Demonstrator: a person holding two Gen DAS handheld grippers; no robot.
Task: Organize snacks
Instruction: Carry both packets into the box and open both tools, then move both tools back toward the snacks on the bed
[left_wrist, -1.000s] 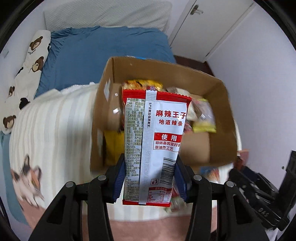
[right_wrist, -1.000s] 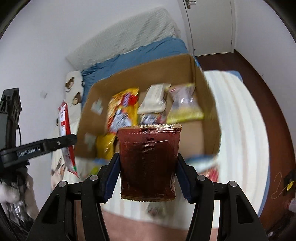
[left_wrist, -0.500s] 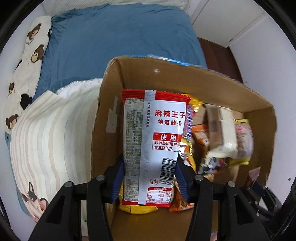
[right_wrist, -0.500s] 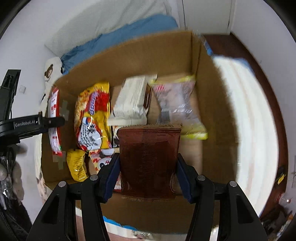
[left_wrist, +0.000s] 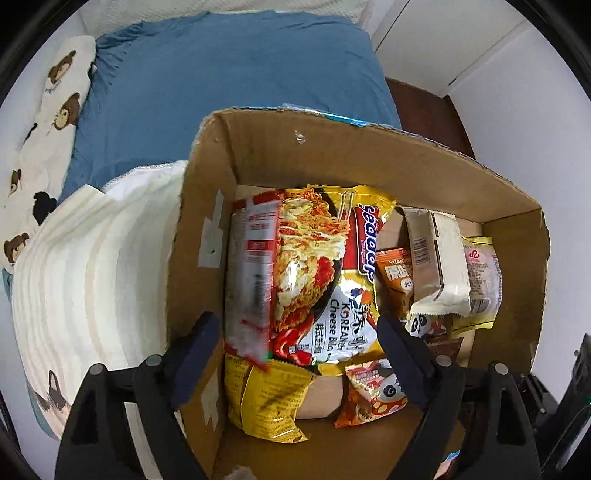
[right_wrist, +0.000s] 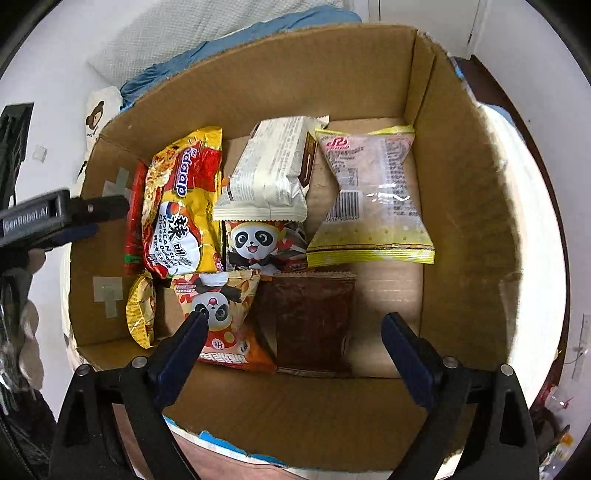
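Both grippers spread wide, holding nothing; left gripper (left_wrist: 297, 349) above cardboard box (right_wrist: 461, 192); red-white spicy strip packet (left_wrist: 253, 266) against box's left wall, long axis near-to-far; right gripper (right_wrist: 291, 349) over dark brown packet (right_wrist: 312, 325), flat near front wall, long axis near-to-far.

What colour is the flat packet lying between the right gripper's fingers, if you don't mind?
The flat packet is dark reddish-brown; the right wrist view shows it best.
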